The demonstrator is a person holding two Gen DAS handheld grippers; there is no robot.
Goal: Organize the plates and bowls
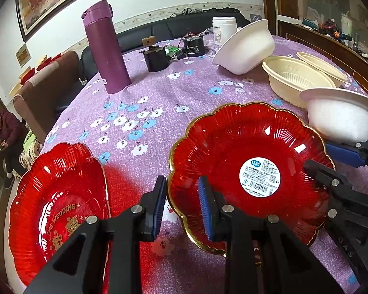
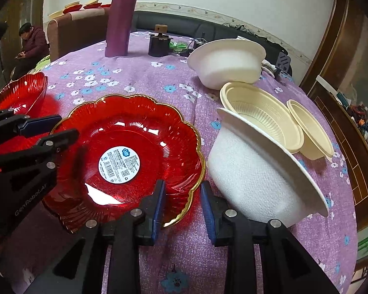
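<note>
Stacking step by the look of it, so go easy. Labelled red plate (image 1: 233, 147) sitting right at the tips of both tools. Near rim poked between the pads of the left hand-held gripper (image 1: 182, 208), open only a sliver; no telling whether actually biting or just straddling. Another stretch of rim between the pads of the right hand-held gripper (image 2: 182, 205), also barely apart, with a visible gap, so not clamped by my reading. Close both squarely on the gold edge before lifting, ideally not on a scallop dip. Lift level, swing toward the wedding plate (image 1: 61, 183) just left of the left hand-held gripper, lower straight in. Mind the white foam bowl (image 2: 257, 171) just right of the right hand-held gripper, probably easy to knock across the bench (image 1: 159, 93).
</note>
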